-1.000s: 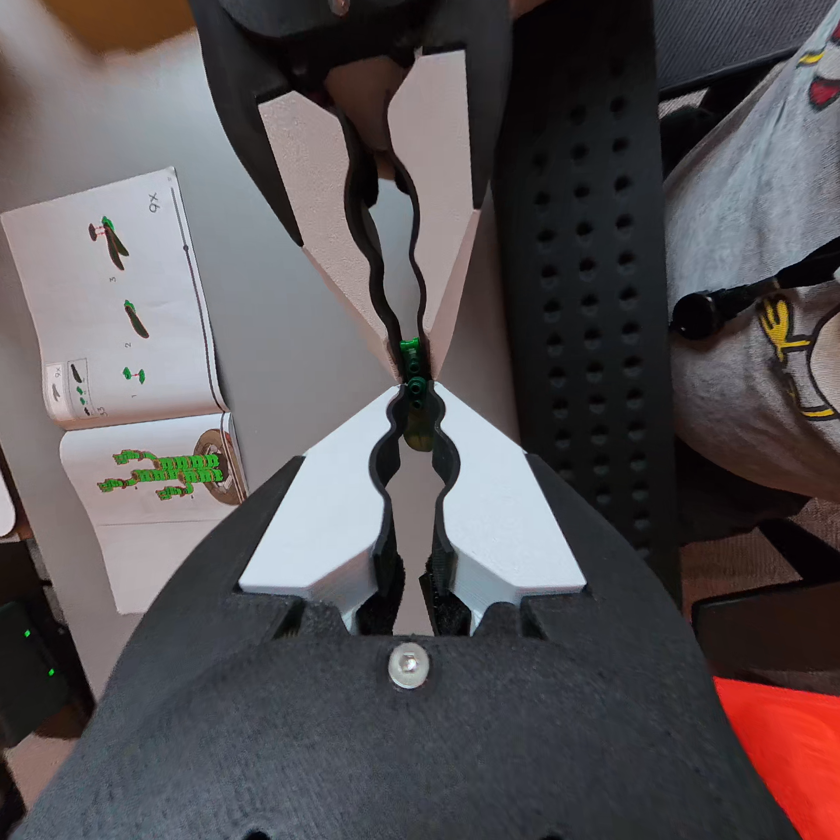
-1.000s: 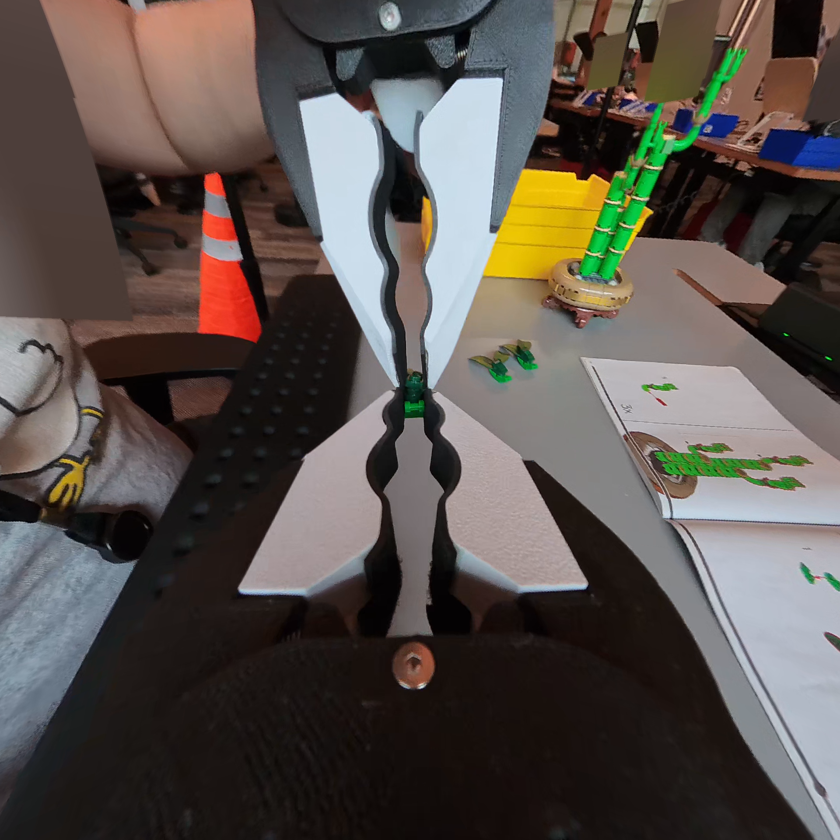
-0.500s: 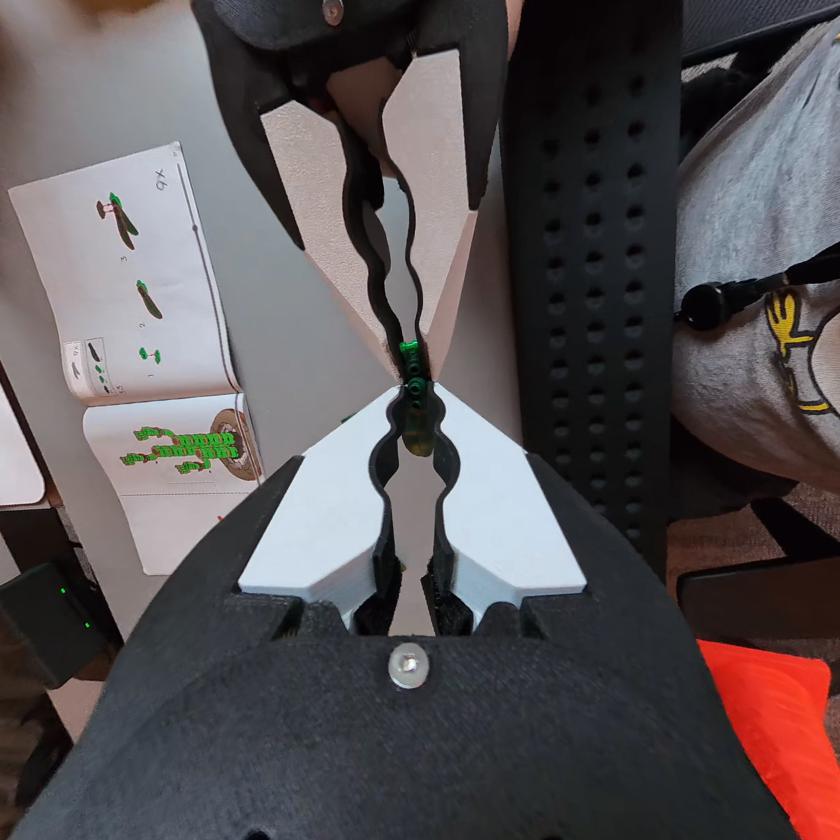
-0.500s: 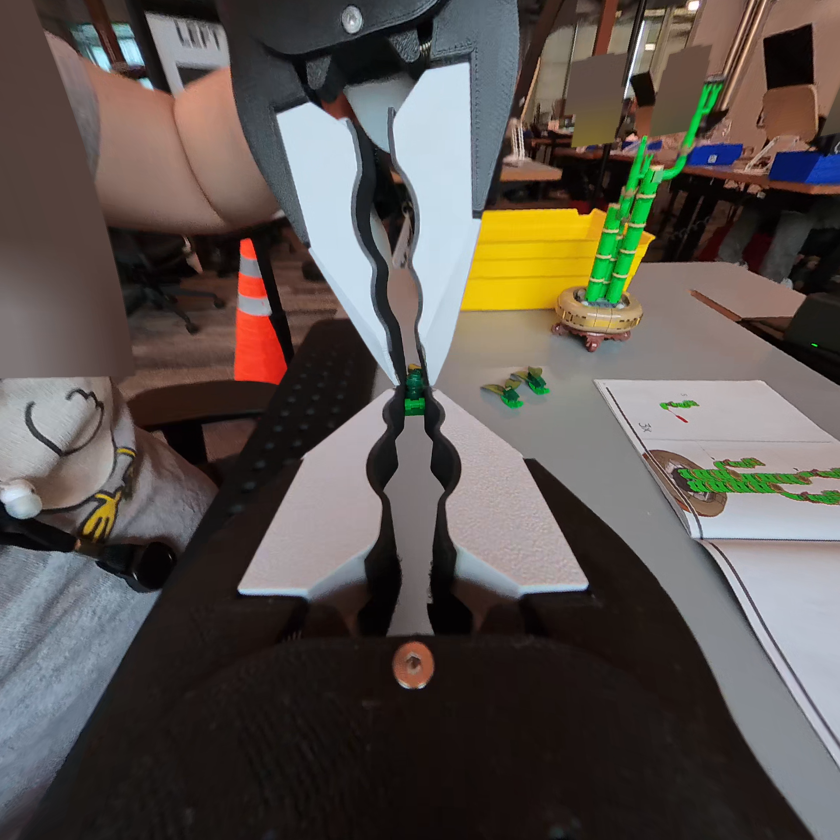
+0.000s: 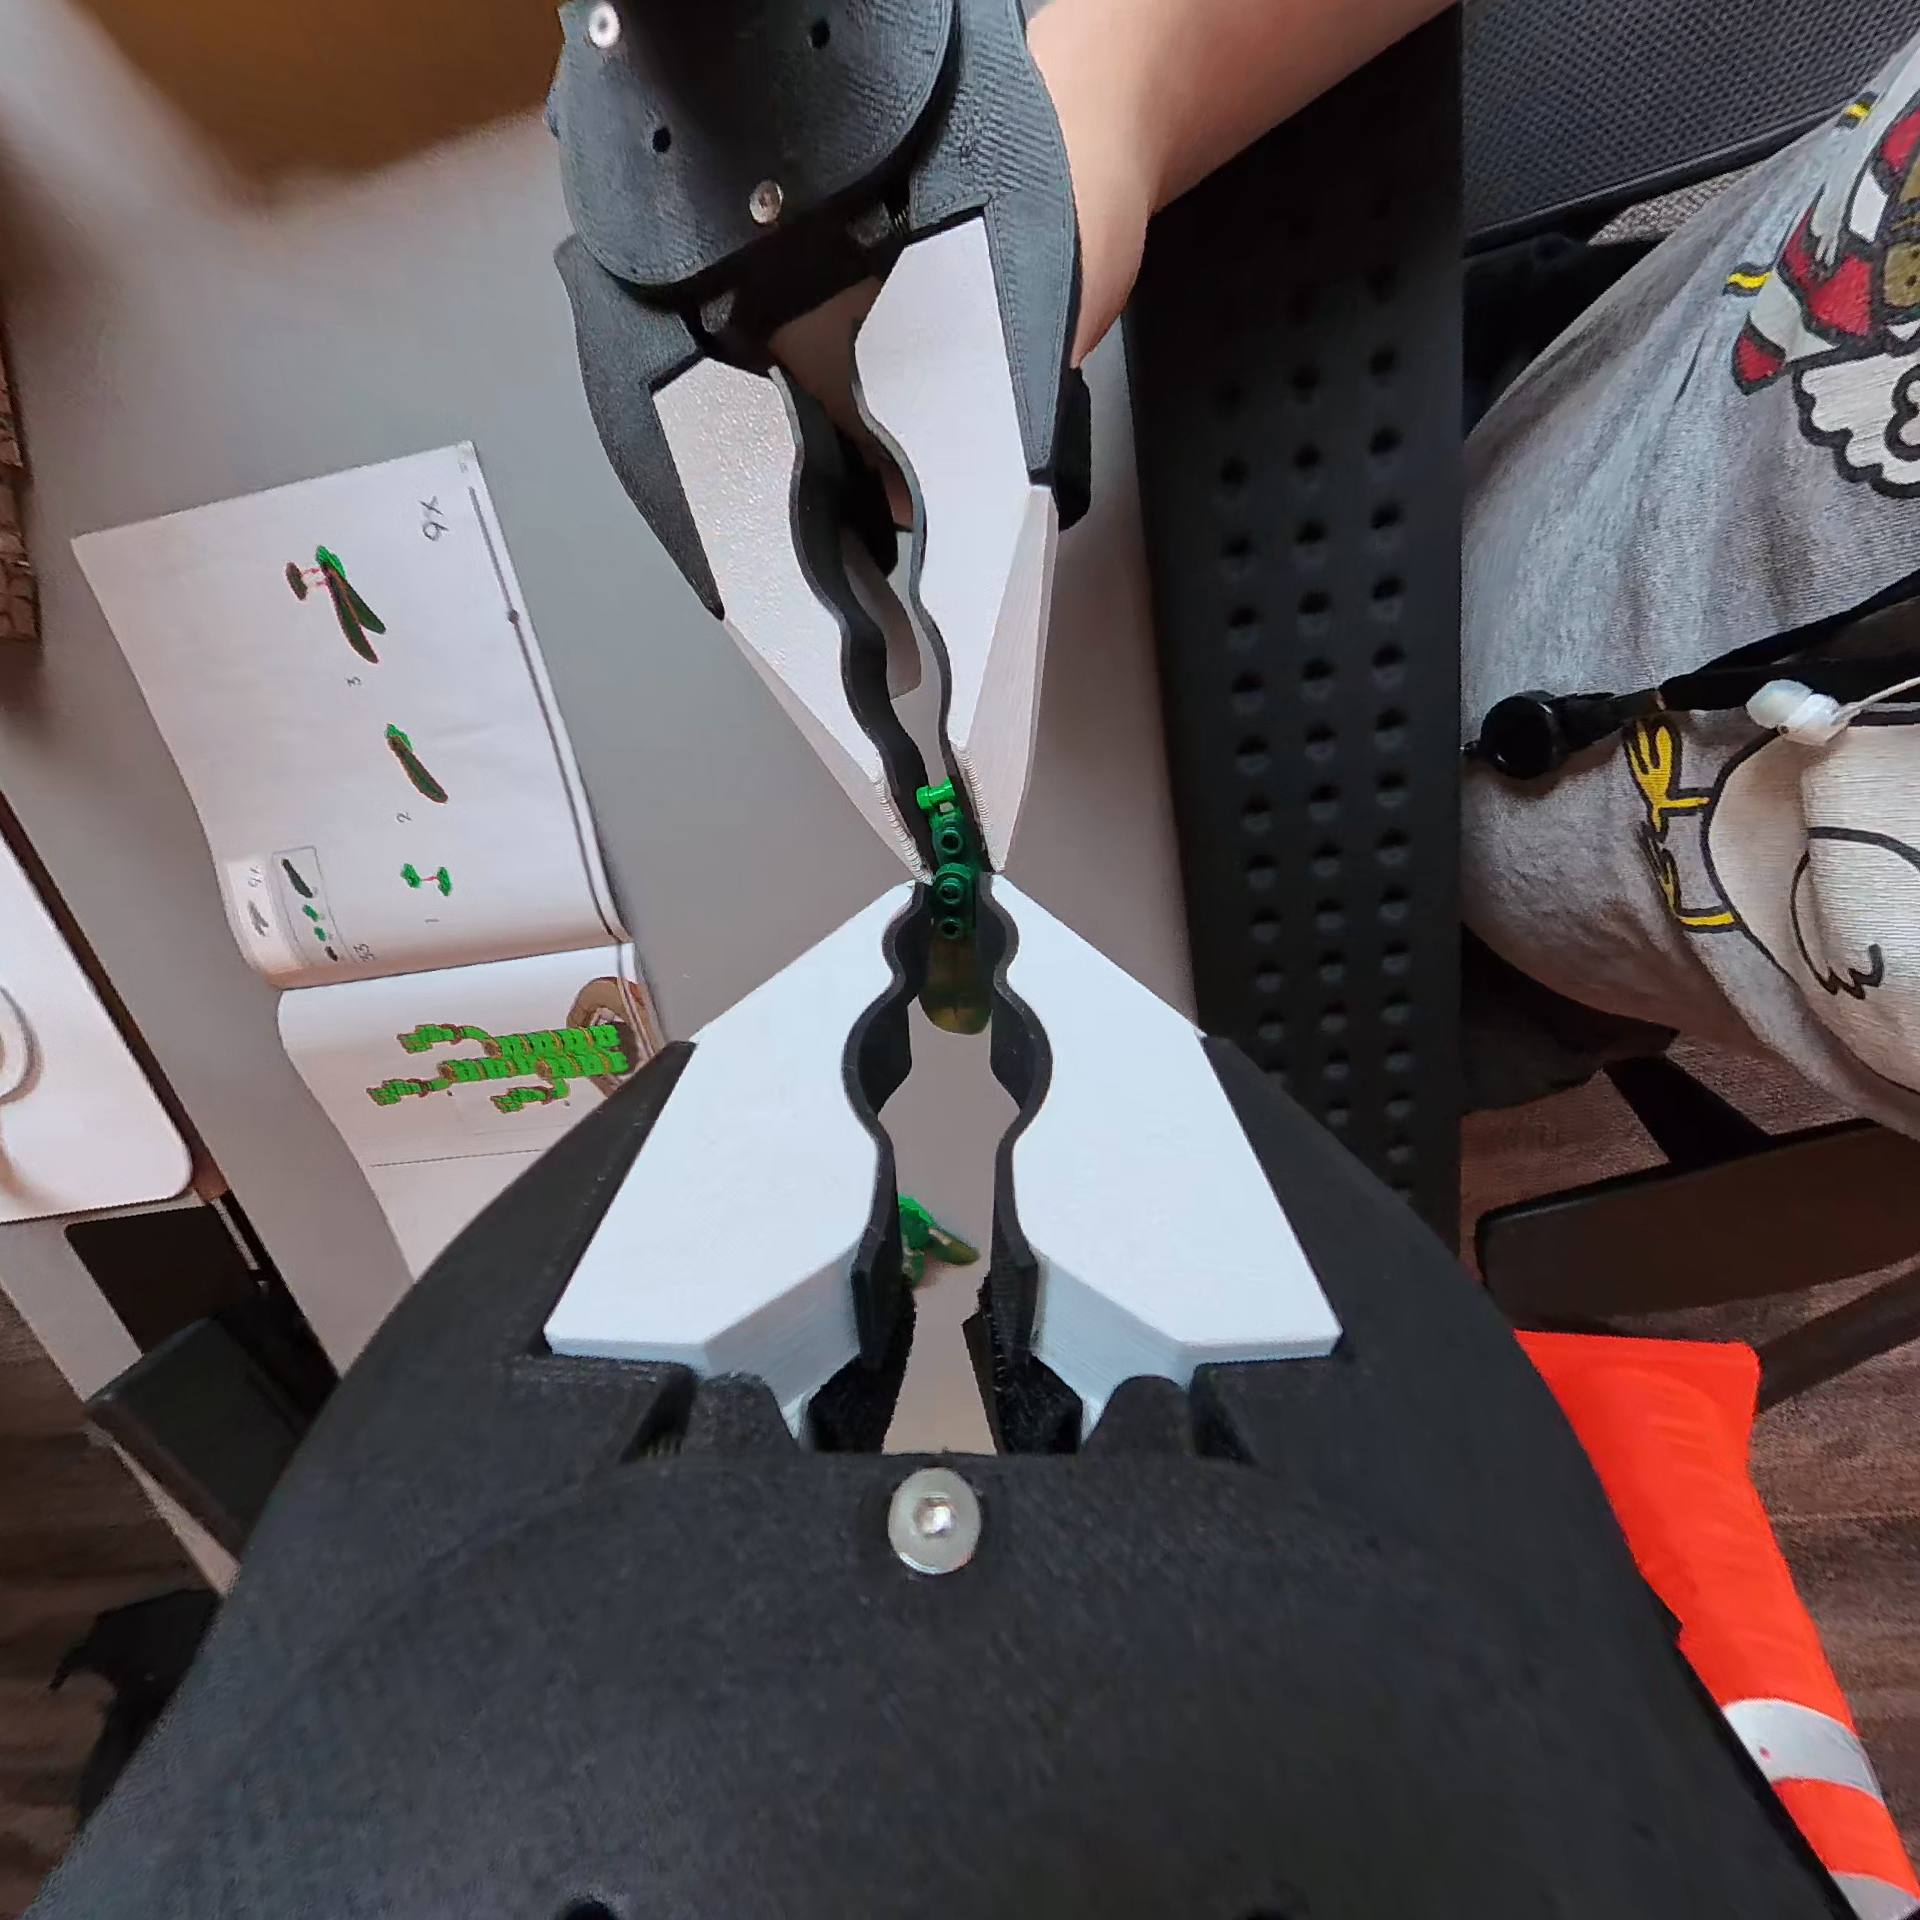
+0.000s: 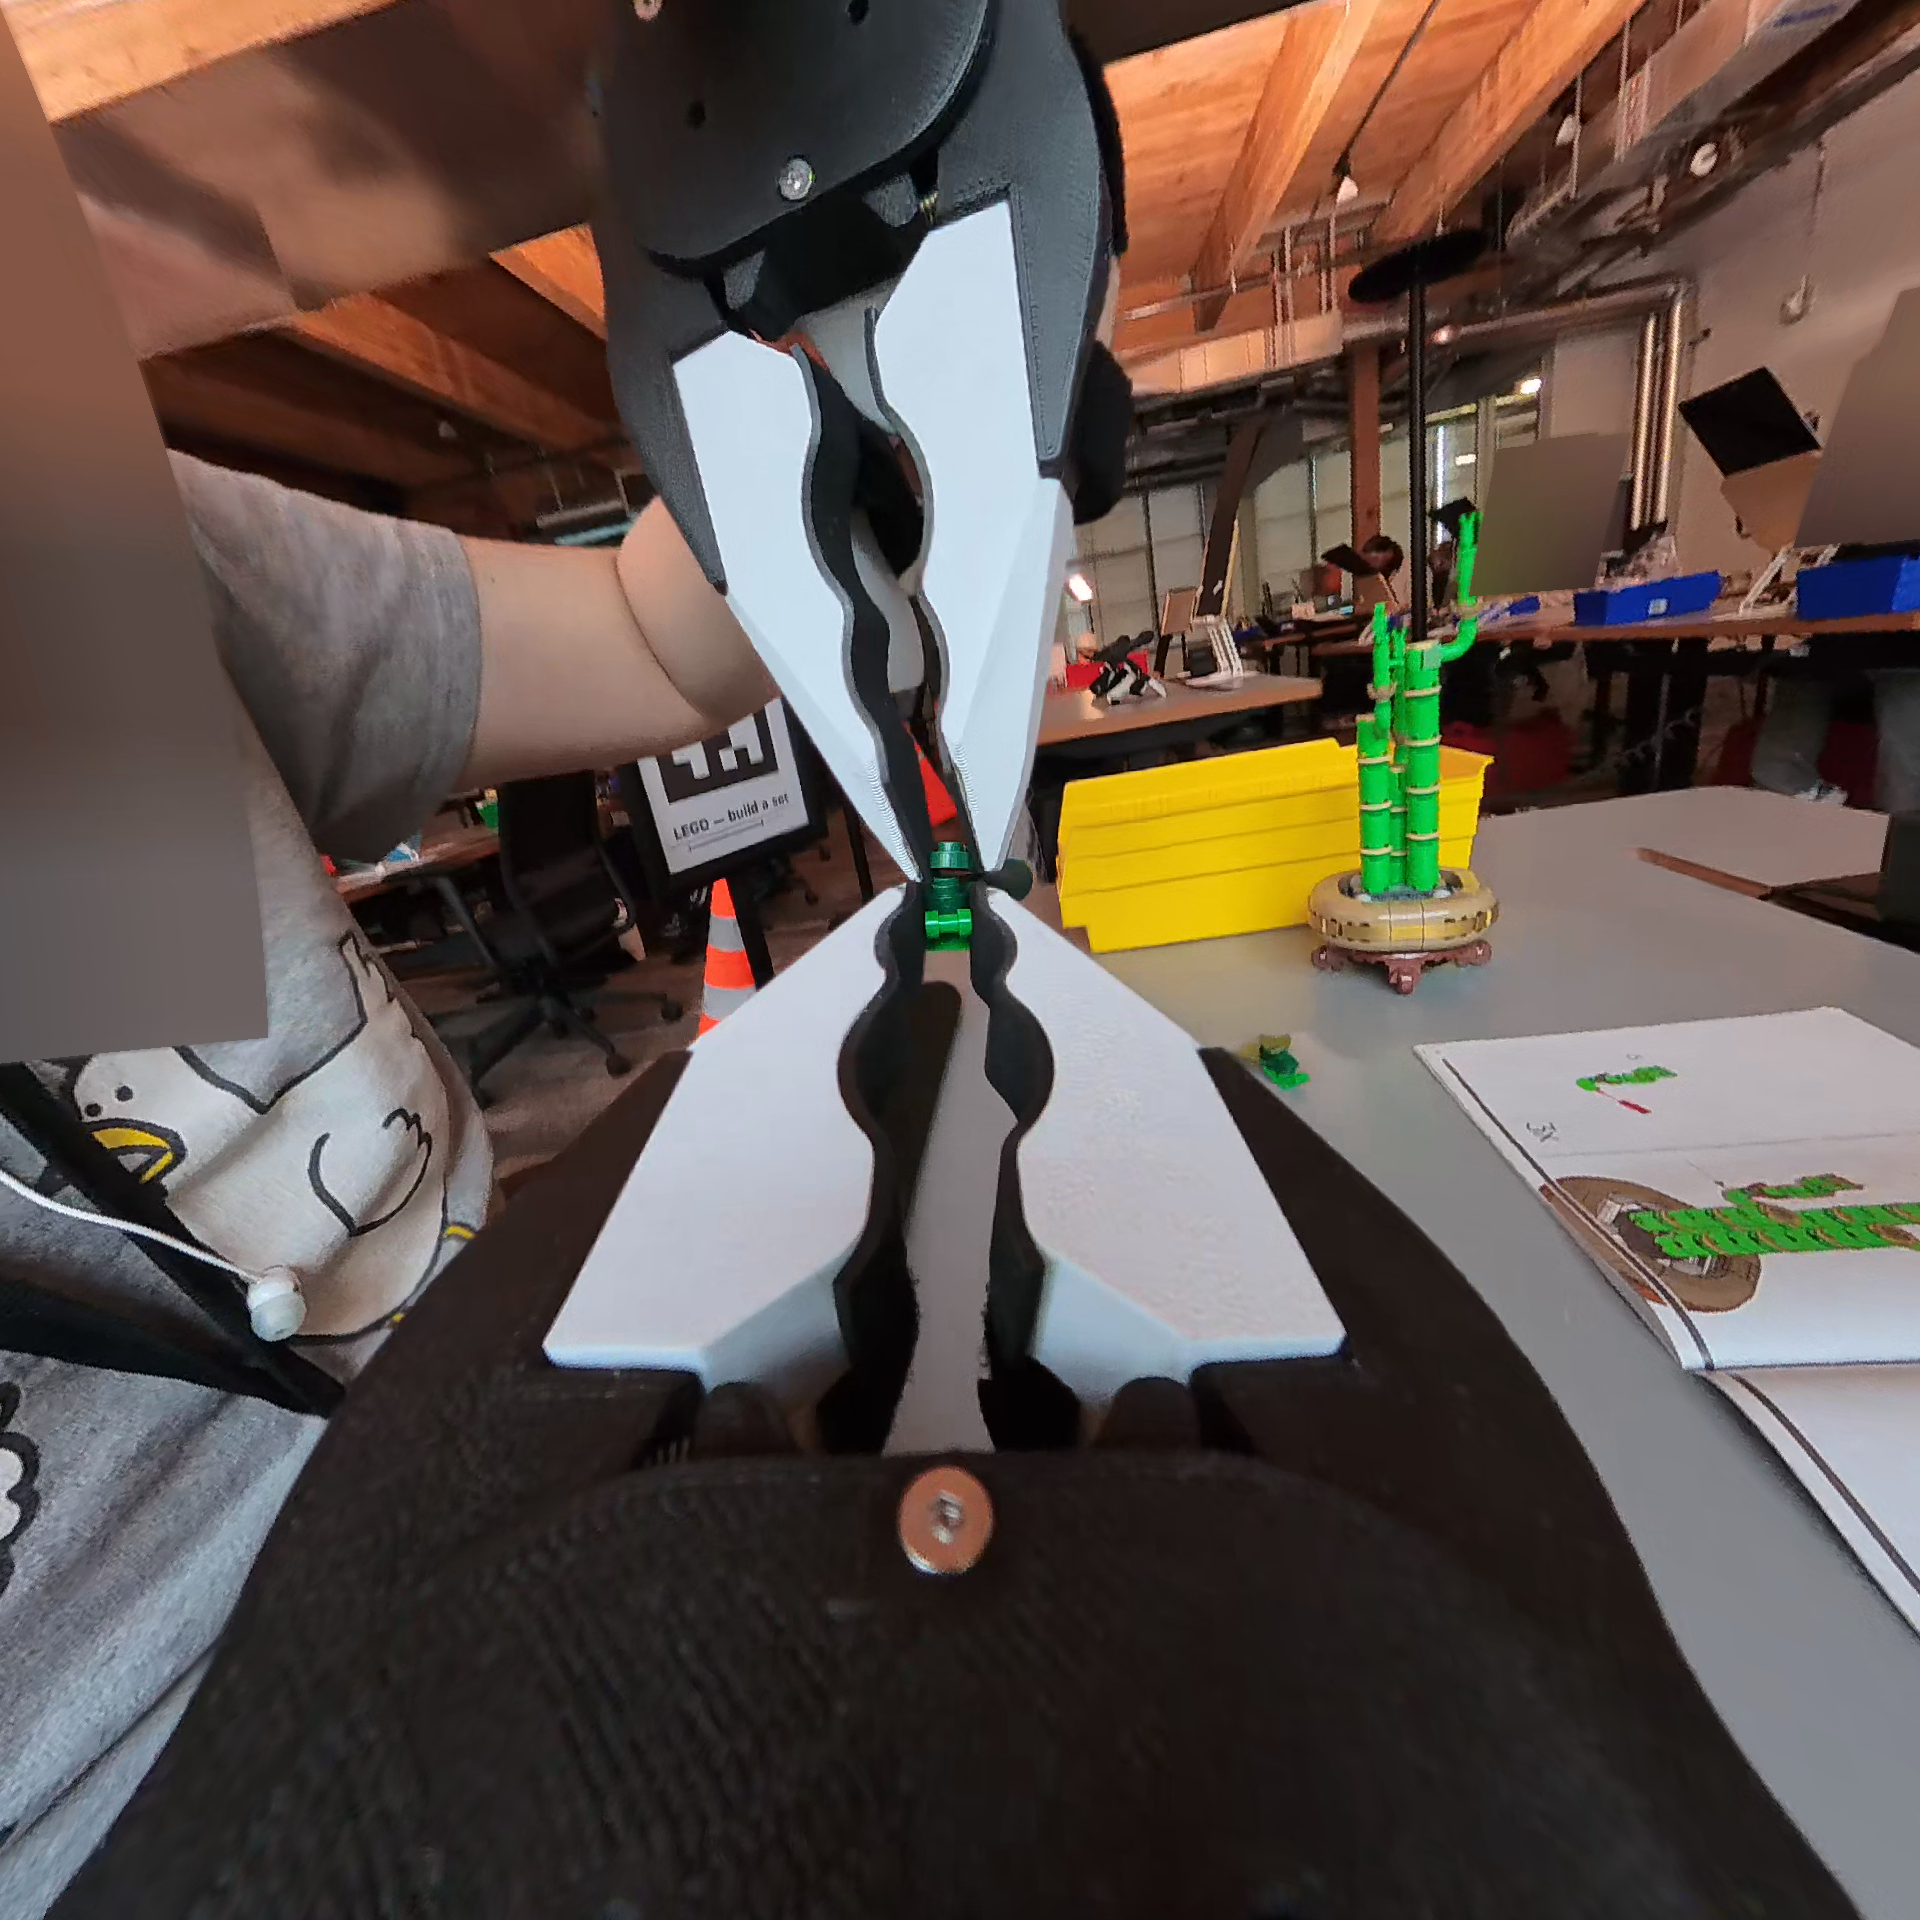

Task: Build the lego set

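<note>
My left gripper (image 5: 951,902) is shut on a dark green leaf piece (image 5: 951,971) with an olive tip. My right gripper (image 6: 945,914) is shut on a small bright green piece (image 6: 945,925). The two grippers meet tip to tip above the grey table (image 6: 1558,966), and the two pieces touch end to end. The right gripper (image 5: 943,844) reaches in from the top of the left wrist view, and the left gripper (image 6: 940,860) does the same in the right wrist view. A green bamboo model (image 6: 1403,790) stands in a tan pot on the table.
An open instruction booklet (image 6: 1714,1195) lies on the table and also shows in the left wrist view (image 5: 343,727). Loose green leaf pieces (image 6: 1278,1062) lie beside it. A yellow bin (image 6: 1195,852) stands behind. A black perforated chair back (image 5: 1320,623) and an orange cone (image 5: 1714,1558) are close by. The tips of both grippers are at nearly the same place.
Both grippers have lifted and tilted upward together, still tip to tip. The pieces stay gripped and touching. The right wrist view now takes in the ceiling.
</note>
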A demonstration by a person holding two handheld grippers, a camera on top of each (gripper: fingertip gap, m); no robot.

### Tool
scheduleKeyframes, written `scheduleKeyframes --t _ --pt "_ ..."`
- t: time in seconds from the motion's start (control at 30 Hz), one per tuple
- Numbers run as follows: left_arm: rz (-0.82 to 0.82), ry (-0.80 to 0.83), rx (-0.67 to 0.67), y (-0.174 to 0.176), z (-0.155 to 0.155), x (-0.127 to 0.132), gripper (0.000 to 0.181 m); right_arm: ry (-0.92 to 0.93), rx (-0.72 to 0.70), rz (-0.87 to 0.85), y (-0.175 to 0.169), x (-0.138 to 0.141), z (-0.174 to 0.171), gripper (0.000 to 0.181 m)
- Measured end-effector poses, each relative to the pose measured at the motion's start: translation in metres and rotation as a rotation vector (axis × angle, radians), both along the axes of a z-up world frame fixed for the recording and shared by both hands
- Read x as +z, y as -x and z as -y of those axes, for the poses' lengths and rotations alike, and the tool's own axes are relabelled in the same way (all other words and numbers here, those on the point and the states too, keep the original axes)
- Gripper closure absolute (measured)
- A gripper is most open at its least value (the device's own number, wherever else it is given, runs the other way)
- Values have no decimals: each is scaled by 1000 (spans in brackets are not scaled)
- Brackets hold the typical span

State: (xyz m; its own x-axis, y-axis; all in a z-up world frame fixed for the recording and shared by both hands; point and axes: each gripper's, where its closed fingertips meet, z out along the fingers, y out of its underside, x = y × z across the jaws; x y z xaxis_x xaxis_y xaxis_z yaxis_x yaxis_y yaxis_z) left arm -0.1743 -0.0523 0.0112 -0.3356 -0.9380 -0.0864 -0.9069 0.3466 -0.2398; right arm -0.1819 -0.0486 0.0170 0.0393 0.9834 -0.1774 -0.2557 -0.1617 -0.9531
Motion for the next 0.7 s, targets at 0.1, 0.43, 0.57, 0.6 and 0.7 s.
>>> scheduleKeyframes --t 0.1,0.43,0.57,0.6,0.7 --pt "9 3 -9 -7 2 10 175 -4 17 -72 -7 10 2 176" --pt "40 -14 -48 -28 12 35 175 -147 -28 -198 -27 35 12 175" --pt "79 -32 -60 -35 13 41 175 -176 -53 -227 -33 42 13 176" --pt "87 -33 -66 -36 14 42 175 -184 -56 -230 -34 43 13 176" --pt "106 -19 -78 -37 16 43 174 -211 -67 -221 -34 44 16 176"
